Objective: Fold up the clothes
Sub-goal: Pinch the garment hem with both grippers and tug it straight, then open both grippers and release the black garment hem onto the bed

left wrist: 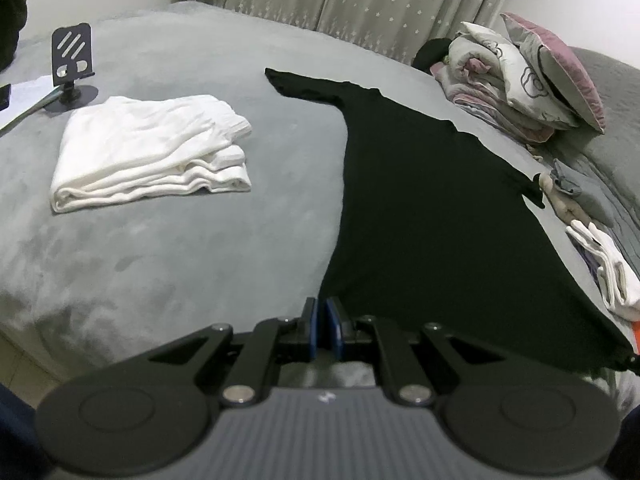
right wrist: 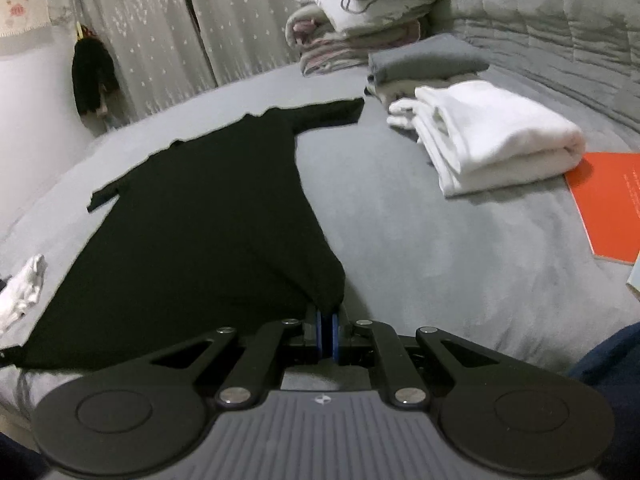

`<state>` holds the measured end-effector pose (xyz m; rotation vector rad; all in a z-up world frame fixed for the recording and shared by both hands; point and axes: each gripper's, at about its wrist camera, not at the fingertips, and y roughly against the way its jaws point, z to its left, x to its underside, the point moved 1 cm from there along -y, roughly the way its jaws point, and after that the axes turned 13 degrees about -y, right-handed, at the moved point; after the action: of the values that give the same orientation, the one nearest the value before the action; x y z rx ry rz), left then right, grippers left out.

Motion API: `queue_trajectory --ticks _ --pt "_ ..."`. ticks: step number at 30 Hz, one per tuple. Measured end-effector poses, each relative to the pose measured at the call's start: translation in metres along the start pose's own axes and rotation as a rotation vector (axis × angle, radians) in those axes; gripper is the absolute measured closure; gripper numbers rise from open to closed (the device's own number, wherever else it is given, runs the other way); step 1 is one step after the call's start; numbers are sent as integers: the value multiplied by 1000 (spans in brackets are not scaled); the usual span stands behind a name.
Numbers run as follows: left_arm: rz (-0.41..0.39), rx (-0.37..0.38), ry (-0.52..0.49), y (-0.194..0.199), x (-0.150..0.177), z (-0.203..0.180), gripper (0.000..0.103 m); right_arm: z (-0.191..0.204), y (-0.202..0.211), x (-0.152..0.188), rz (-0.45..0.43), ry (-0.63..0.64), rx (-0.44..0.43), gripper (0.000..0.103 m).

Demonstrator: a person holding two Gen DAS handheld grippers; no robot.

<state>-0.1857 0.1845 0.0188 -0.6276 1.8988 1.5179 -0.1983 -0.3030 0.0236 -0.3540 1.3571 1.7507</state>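
A black long-sleeved shirt (left wrist: 420, 208) lies flat on the grey bed (left wrist: 180, 248), sleeves spread to either side and hem toward me. My left gripper (left wrist: 325, 308) is shut on the hem's left corner, the blue pads pinching the cloth. In the right wrist view the same black shirt (right wrist: 208, 208) runs away from my right gripper (right wrist: 327, 314), which is shut on the hem's right corner. The hem hangs stretched between the two grippers at the near edge of the bed.
A folded white garment (left wrist: 148, 152) lies left of the shirt, with a black phone stand (left wrist: 72, 68) behind it. To the right are another folded white garment (right wrist: 492, 136), a folded grey one (right wrist: 424, 56), an orange book (right wrist: 608, 208), and stacked pillows and blankets (right wrist: 360, 20).
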Motion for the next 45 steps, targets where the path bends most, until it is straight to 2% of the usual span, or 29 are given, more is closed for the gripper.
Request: queue_trajectory --ticks 8,10,11,13,14,16,18,21,23,24,25,27,30,33,37,41,45 --pt "49 22 -11 -8 2 0 93 2 -8 3 45 25 30 95" --pt "55 53 25 -6 1 6 88 3 -8 4 54 26 28 87" --pt "58 71 48 -5 1 9 85 3 -7 4 49 24 29 87" --pt "46 95 94 2 0 18 71 2 4 2 18 -3 22 86" --pt "38 102 112 6 -1 21 69 1 11 0 1 -23 12 84" --pt "23 114 144 9 -5 25 67 -1 23 -3 -35 -53 -15 76" --pt "13 125 169 11 -11 27 67 -1 28 -7 -51 -69 -42 76" --pt "-2 130 149 8 -31 18 65 9 20 -14 -51 -40 -57 76" --pt "-14 124 118 3 -48 9 48 17 9 -21 -33 -19 -75 76" --pt "-13 119 105 -1 -55 4 33 21 3 -26 -11 -19 -95 76" --pt "-4 113 91 -7 -64 -2 28 26 -5 -31 13 -11 -113 75" --pt "19 111 43 -23 -80 -15 27 40 -26 -43 44 58 -111 74" --pt "39 75 -45 -52 -106 -37 18 59 -59 -64 88 150 -109 71" --pt "43 56 -108 -86 -128 -53 14 72 -97 -82 154 187 -129 70" --pt "108 23 -143 -138 -130 -57 14 71 -136 -75 238 231 -103 70" --pt "164 9 -115 -156 -116 -43 14 53 -129 -74 218 256 -103 70" --pt "169 5 -89 -152 -120 -41 14 30 -131 -93 168 153 -37 70"
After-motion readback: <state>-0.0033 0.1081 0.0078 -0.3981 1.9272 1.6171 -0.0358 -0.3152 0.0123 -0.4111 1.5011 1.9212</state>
